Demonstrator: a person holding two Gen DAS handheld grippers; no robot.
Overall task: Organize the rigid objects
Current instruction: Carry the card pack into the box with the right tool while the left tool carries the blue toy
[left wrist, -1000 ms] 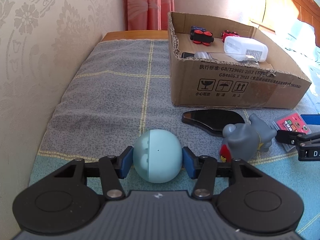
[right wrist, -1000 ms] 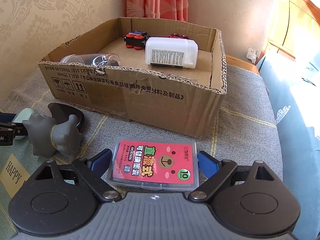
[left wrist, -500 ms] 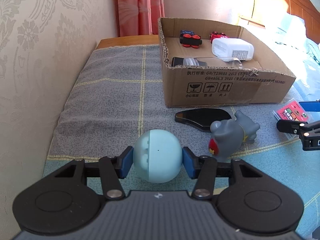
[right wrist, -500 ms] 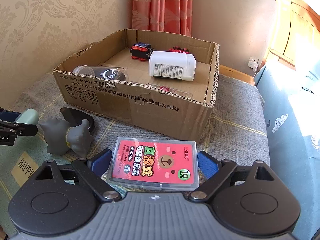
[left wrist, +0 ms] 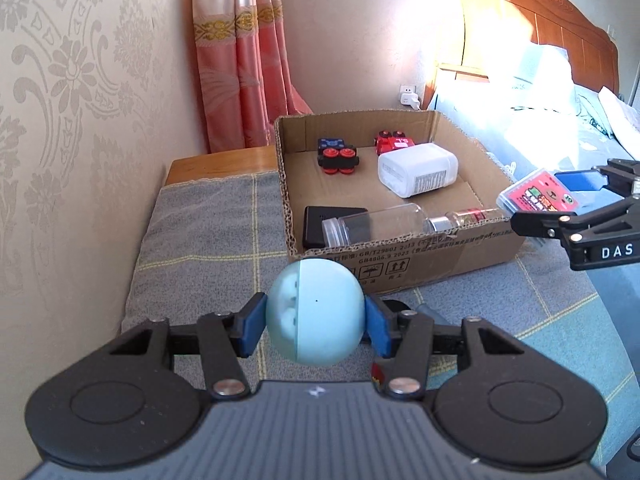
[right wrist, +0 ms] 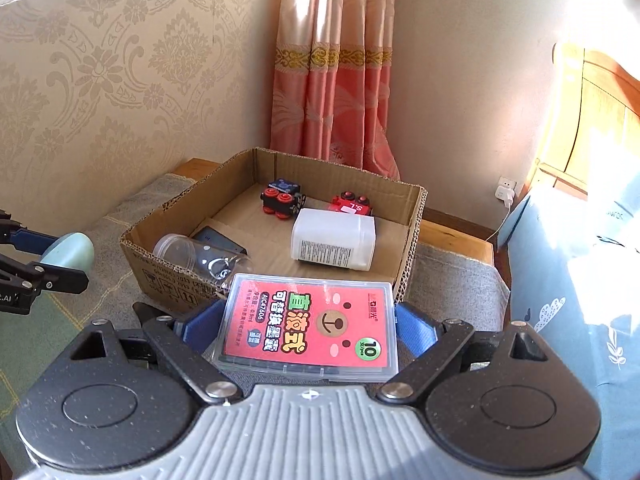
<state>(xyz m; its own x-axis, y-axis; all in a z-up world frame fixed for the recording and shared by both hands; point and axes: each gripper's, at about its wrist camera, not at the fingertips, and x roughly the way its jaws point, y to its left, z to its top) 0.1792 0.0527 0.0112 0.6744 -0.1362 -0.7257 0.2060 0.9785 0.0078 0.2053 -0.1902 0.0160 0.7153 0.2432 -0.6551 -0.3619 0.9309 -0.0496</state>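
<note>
My left gripper (left wrist: 315,322) is shut on a pale blue ball (left wrist: 316,312) and holds it above the bench, just short of the near wall of the open cardboard box (left wrist: 404,256). My right gripper (right wrist: 308,326) is shut on a clear case with a red label (right wrist: 310,326), lifted at the box's near right corner; the case also shows in the left wrist view (left wrist: 540,196). The box (right wrist: 412,216) holds two toy cars (left wrist: 338,156), a white bottle (left wrist: 418,174), a clear jar (left wrist: 372,224) and a black item (left wrist: 320,224).
A grey checked cloth (left wrist: 208,236) covers the bench. A grey toy (left wrist: 430,314) and a black flat piece lie mostly hidden behind my left fingers. The wall (left wrist: 80,120) is at the left, a curtain (left wrist: 244,60) behind, and a bed (left wrist: 560,92) at the right.
Both grippers have risen and moved toward the box, carrying the ball and the case off the cloth. The right jaws have closed onto the case.
</note>
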